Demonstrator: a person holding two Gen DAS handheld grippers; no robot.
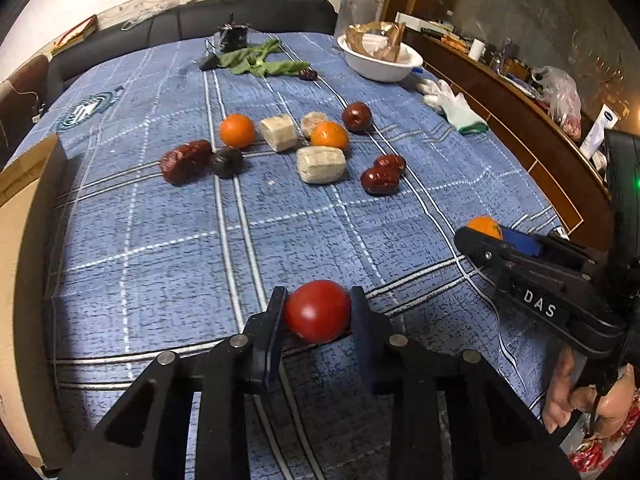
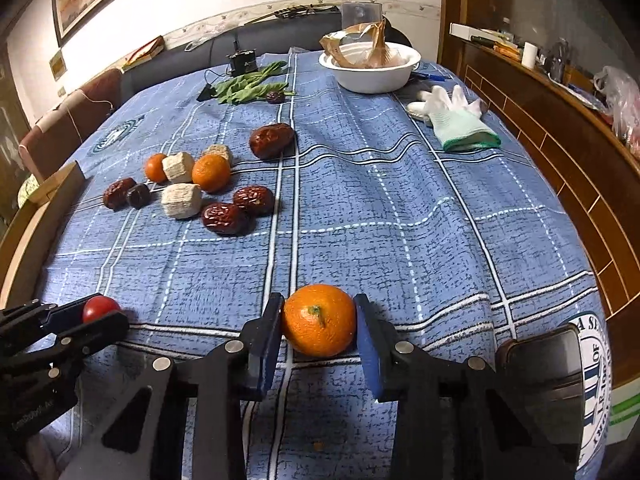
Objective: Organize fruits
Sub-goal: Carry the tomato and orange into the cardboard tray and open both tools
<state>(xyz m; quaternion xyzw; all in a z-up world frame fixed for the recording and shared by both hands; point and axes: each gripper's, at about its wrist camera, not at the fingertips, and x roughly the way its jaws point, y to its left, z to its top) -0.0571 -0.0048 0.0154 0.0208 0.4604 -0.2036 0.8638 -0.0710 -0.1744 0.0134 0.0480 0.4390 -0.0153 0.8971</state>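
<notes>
Our left gripper point(image 1: 318, 312) pinches a tomato point(image 1: 318, 311) and our right gripper point(image 2: 319, 320) pinches an orange point(image 2: 319, 320), both low over the near edge of the desk point(image 2: 400, 220). The remaining fruit pile point(image 2: 208, 188) lies at about eleven o'clock from the right gripper and twelve from the left. We judge the left hand nearer to it.
</notes>
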